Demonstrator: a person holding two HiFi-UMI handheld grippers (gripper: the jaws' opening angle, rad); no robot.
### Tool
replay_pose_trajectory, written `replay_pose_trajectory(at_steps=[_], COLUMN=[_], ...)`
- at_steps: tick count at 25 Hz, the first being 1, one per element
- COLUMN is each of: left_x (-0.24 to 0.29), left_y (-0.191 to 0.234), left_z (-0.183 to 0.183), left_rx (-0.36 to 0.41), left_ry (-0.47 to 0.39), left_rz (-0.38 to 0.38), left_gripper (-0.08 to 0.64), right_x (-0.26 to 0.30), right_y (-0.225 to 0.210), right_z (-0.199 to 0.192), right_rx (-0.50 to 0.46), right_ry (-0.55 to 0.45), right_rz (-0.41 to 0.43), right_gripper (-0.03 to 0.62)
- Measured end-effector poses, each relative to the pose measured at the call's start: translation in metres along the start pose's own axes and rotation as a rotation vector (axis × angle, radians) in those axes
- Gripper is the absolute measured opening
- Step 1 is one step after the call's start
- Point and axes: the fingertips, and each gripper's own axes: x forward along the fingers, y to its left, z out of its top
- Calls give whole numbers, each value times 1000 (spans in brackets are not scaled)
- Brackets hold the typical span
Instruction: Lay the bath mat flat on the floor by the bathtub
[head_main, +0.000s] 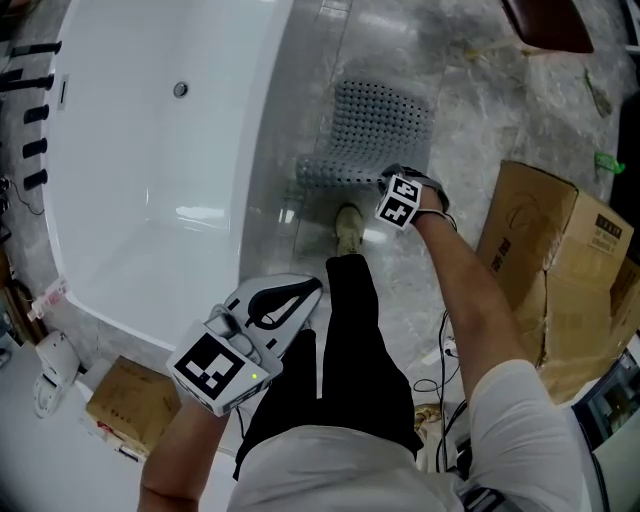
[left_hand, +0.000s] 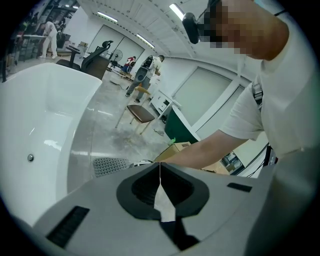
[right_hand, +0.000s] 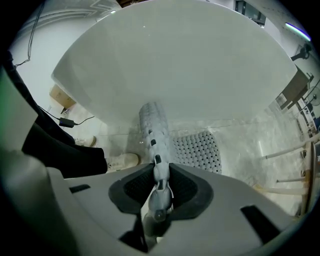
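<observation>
The bath mat (head_main: 385, 125) is clamped in the right tool (right_hand: 159, 175) beside the bathtub (head_main: 150, 130); the left tool (left_hand: 160, 172) is closed, empty.

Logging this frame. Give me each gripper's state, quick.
Left gripper: shut, empty.
Right gripper: shut on the mat.

Staged bathroom inside an open work hall: glossy white bathtub (head_main: 150, 150) at left, on grey marble-pattern floor (head_main: 480, 110). Brown cardboard boxes (head_main: 545, 250) at right. Ceiling strip lights (left_hand: 176, 11) top; black office chair (left_hand: 97, 52) upper left.
</observation>
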Motion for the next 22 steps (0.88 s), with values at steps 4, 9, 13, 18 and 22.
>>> replay_pose_trajectory(at_steps=[4,9,13,18,22], left_x=[-4,-10,-13,-21,-32], left_y=[-1,-9,-18,-32,-47], left_z=[-13,-23,-26,-31,-37], left_rx=[-1,-1,20,36,64], left_ry=[4,-3,-18,-30,-39], left_rz=[2,-8,-18,-31,-38], left_gripper=[18,18,18,18,18], right_x=[9,6,-1,-17,-32], right_y=[21,31,40,51,66], right_z=[-3,-5,-10,-15,-14], right_rx=[2,34,40,61,82], right_ry=[14,3,9,3,-7], right_rz=[22,6,2,-18,-36], right_gripper=[122,73,66,61,54])
